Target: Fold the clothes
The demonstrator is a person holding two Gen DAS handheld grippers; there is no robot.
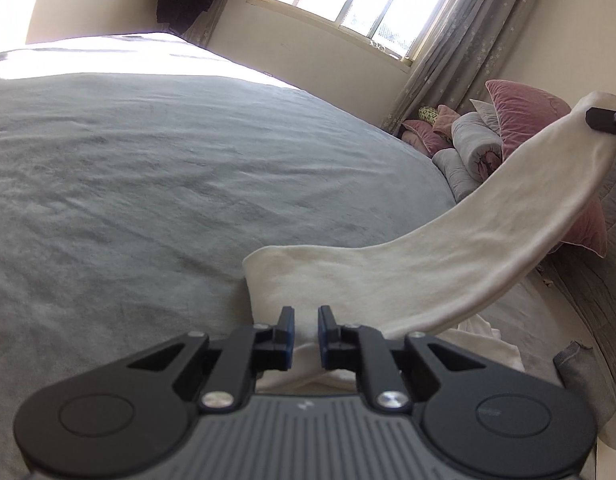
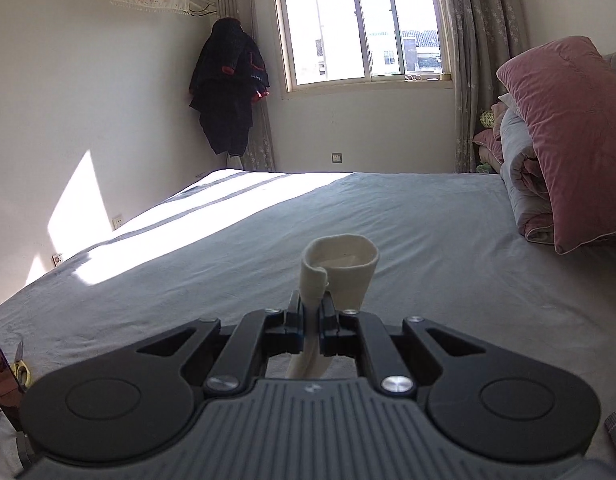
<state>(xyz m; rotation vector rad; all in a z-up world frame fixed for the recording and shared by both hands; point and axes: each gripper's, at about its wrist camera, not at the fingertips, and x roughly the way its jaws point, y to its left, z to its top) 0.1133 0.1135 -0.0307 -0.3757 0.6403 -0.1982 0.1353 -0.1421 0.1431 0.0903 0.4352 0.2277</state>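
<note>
A cream white garment hangs stretched in the air above the grey bed. In the left wrist view my left gripper is shut on one end of it, the cloth pinched between the blue pads. The other end rises to the upper right, where the tip of my right gripper holds it. In the right wrist view my right gripper is shut on the cream cloth, which curls up into a loop just beyond the fingers.
Pink pillows and rolled grey quilts are stacked at the head of the bed on the right. More white cloth lies under the left gripper. Dark clothes hang in the corner by the window. Scissors lie at the near left.
</note>
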